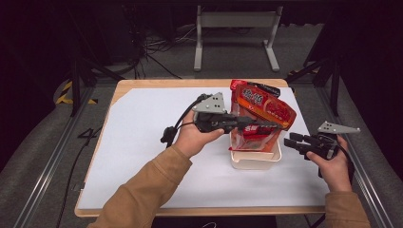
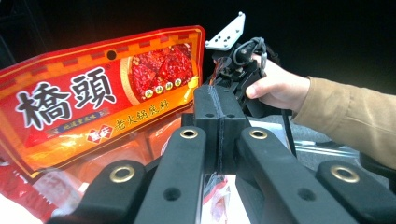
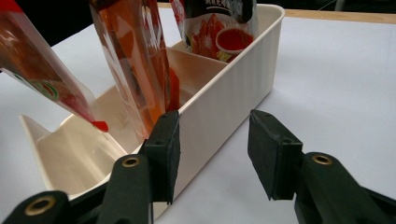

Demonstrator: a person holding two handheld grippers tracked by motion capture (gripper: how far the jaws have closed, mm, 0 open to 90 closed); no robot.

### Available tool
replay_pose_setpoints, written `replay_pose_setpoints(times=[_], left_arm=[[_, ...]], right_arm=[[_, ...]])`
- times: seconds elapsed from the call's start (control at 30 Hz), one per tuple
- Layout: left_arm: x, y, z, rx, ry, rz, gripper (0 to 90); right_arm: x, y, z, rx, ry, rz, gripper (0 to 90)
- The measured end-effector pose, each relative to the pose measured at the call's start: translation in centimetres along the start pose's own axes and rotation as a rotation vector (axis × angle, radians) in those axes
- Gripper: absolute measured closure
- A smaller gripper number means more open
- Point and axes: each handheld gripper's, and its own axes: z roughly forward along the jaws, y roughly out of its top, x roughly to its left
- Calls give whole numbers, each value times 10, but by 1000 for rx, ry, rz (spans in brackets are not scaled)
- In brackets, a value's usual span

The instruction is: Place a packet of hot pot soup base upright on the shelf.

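Observation:
A red and orange printed pouch [image 1: 263,107] [image 2: 93,93] hangs tilted over a cream bin [image 1: 254,161]. My left gripper [image 1: 272,125] [image 2: 219,121] reaches in from the left and is shut on the pouch's lower edge. In the right gripper view the pouch's low corner [image 3: 42,70] hovers above the bin's near compartment [image 3: 70,154]. My right gripper [image 1: 288,141] [image 3: 217,156] is open, level with the bin's right wall [image 3: 210,107]. Its left pad [image 3: 163,154] sits at the rim, and I cannot tell whether it touches.
Two more pouches stand in the bin, an orange one [image 3: 140,60] and a dark-topped one [image 3: 219,28] at the far end. The bin rests on a white sheet [image 1: 142,142] covering a wooden table. Table edges and metal rails run along both sides.

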Motion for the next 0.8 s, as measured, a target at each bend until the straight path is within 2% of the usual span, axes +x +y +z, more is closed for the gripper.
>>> replay_pose_setpoints(times=[0.17, 0.5, 0.8], left_arm=[[0, -2, 5, -6, -13, -2, 900], [-5, -5, 18, -8, -58, 8, 900], [-7, -9, 29, 13, -60, 9, 900]], right_arm=[[-2, -2, -1, -1, -6, 16, 544], [-3, -2, -1, 0, -4, 16, 541], [-4, -3, -1, 0, -6, 19, 539]])
